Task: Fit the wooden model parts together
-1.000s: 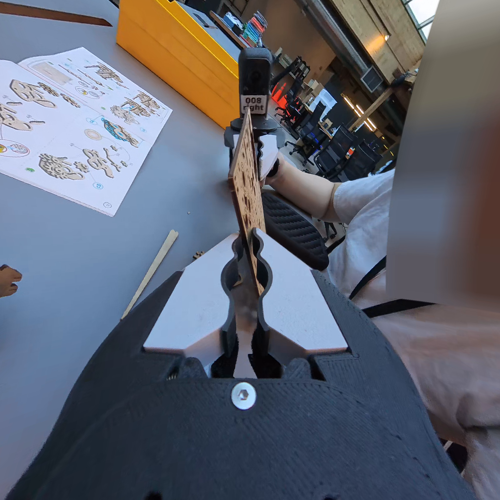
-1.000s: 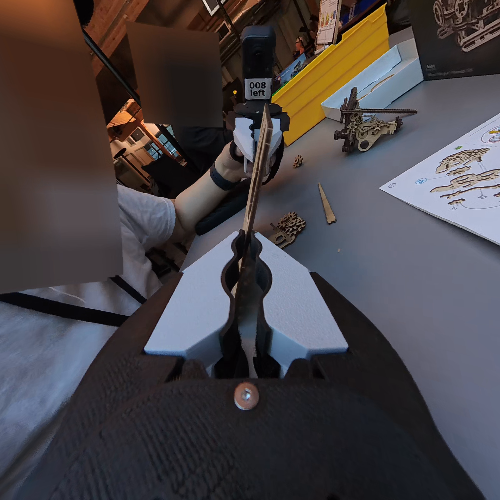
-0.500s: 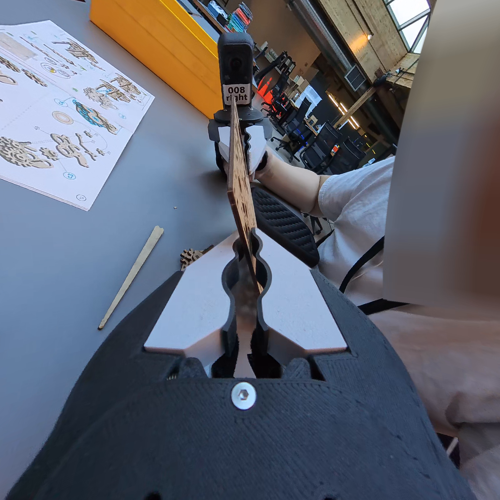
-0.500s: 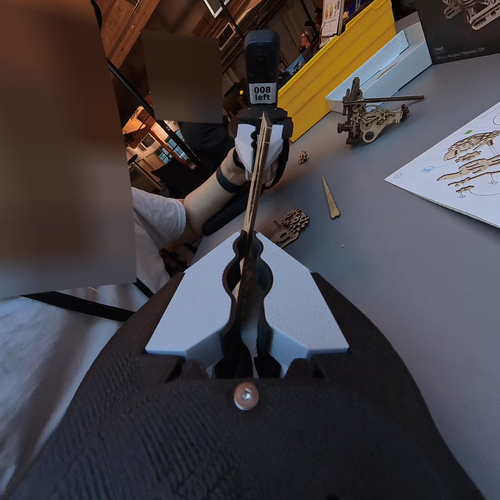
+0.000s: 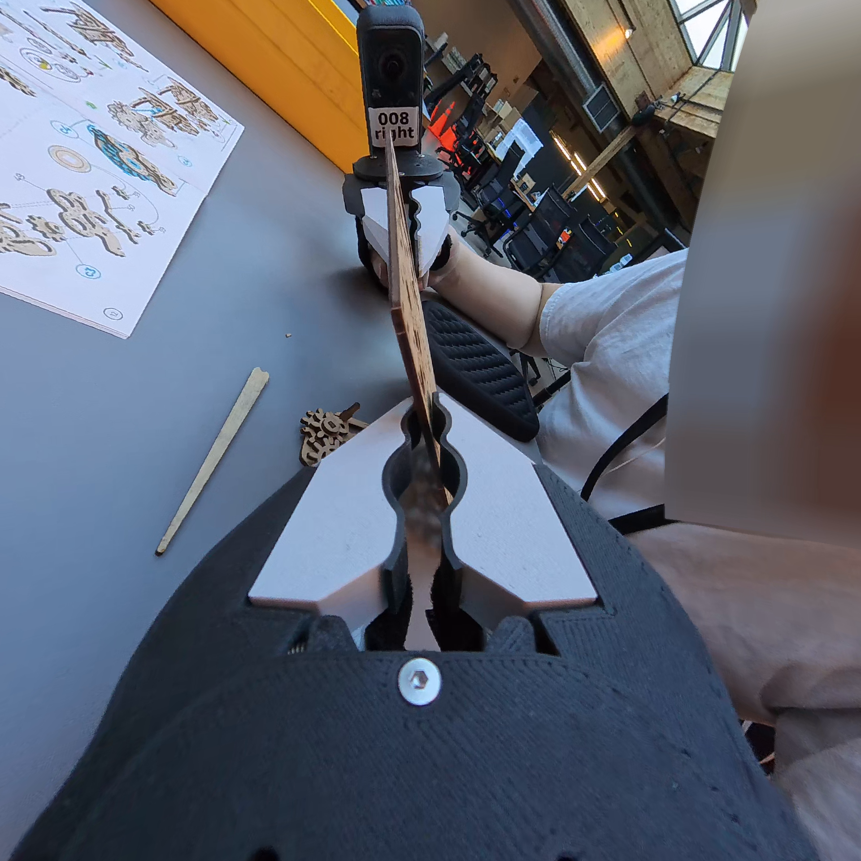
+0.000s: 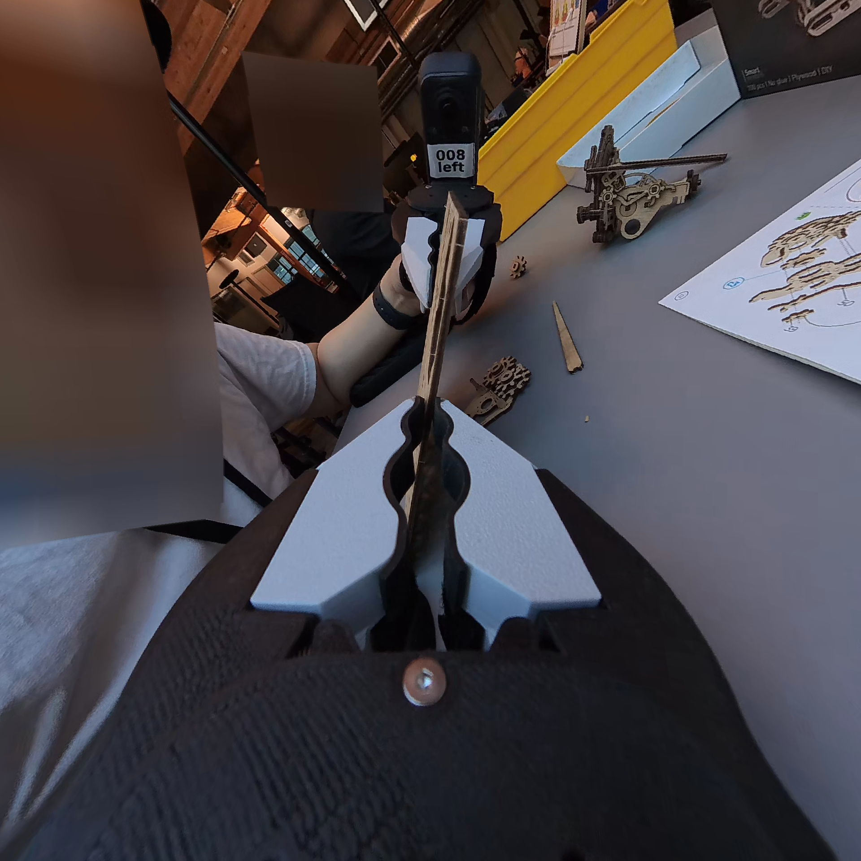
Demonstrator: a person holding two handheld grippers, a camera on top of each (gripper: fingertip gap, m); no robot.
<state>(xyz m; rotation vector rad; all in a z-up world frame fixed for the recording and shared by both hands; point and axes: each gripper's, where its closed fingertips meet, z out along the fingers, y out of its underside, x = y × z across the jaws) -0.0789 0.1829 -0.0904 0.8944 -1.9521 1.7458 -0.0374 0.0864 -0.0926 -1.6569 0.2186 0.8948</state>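
Observation:
A thin laser-cut wooden sheet stands on edge above the grey table, held at both ends. My left gripper is shut on its near end in the left wrist view. My right gripper is shut on the opposite end of the sheet. Each gripper shows at the far end in the other's view, the right gripper and the left gripper. A small gear assembly lies on the table just below the sheet; it also shows in the right wrist view.
A wooden stick lies left of the gear assembly. An open instruction booklet lies beyond it. A yellow bin, a white tray, a part-built wooden model and a loose small gear are farther off. A person's arms hold both grippers. Tip to tip, the grippers are about 12 cm apart. To the part-built wooden model: left tips about 15 cm, right tips about 25 cm.
Both grippers kept their hold on the sheet. The left wrist view swung so the booklet slid up and left and the gear assembly came into sight. The sheet now stands closer to upright.

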